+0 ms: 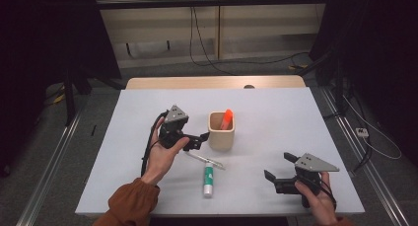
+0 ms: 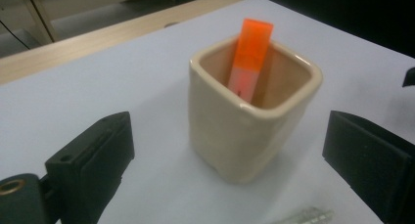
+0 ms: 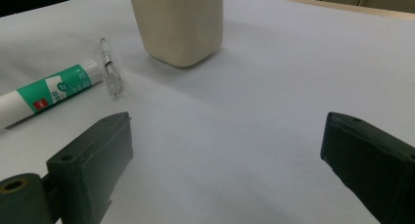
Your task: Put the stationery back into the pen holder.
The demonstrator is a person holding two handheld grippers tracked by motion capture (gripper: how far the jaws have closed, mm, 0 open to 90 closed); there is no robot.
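My left gripper [image 1: 197,138] hangs just beside the left wall of the cream cup [image 1: 221,132], jaws spread wide with nothing between them, and my right gripper [image 1: 278,168] waits well apart near the right front of the table [image 1: 276,107], also wide and empty. The orange highlighter [image 1: 226,119] already stands tilted in the cup, while the glue stick [image 1: 208,178] and the clear pen [image 1: 204,159] lie on the table just in front of it, their ends nearly touching. My worry is the cup: it looks light, and if I swing the left gripper down toward the pen, a jaw could nudge the cup and tip it over, spilling the highlighter. The pen is thin and lies flat, so a shallow grab may slide off it or push it into the glue stick, which could then roll.
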